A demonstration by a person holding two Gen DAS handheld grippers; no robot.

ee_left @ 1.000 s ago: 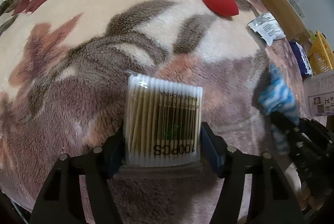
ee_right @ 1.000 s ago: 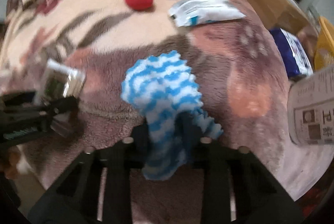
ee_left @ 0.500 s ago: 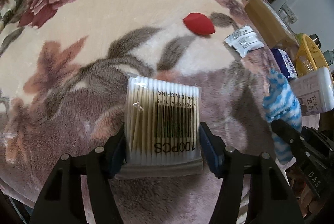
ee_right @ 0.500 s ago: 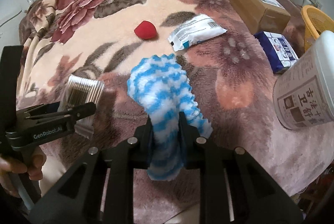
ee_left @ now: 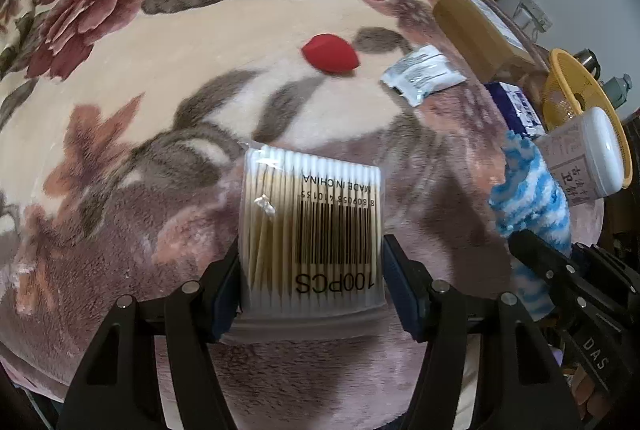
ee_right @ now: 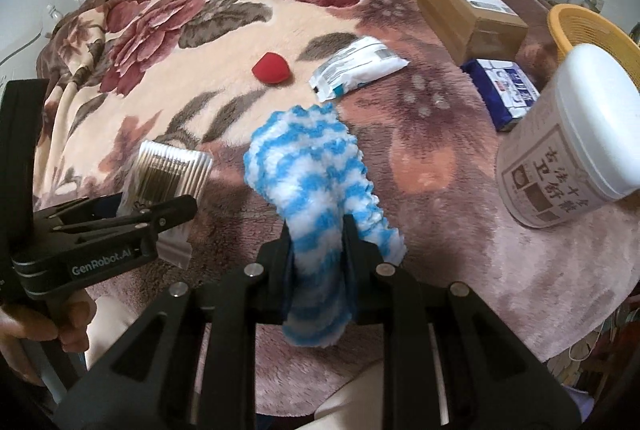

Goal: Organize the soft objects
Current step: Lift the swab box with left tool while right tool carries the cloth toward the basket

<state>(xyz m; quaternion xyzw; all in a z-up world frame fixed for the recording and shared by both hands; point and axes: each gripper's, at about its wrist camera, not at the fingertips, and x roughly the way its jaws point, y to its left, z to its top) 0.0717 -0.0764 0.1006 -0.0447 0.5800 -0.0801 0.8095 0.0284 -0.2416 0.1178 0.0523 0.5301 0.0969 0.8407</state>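
My left gripper [ee_left: 311,262] is shut on a clear pack of cotton swabs [ee_left: 312,226] with a barcode, held above the flowered blanket [ee_left: 160,77]. The right wrist view shows the same pack of cotton swabs [ee_right: 168,169] at the left, in the left gripper [ee_right: 132,218]. My right gripper [ee_right: 317,242] is shut on a fluffy blue-and-white striped sock [ee_right: 308,165], which stands up between the pads and hangs below them. That sock [ee_left: 528,197] also appears at the right edge of the left wrist view. A red sponge [ee_right: 272,69] and a white packet [ee_right: 358,67] lie farther back on the blanket.
A cardboard box [ee_right: 468,13], a blue tissue pack [ee_right: 502,89] and a white-lidded tub [ee_right: 572,145] sit at the right. A yellow basket [ee_right: 592,29] stands behind the tub. Clothes hang at the back, and a person's hand [ee_right: 40,326] grips the left tool.
Both grippers have risen with their loads, so more of the blanket, the box, the tub and the basket has come into view. Neither grip has changed.
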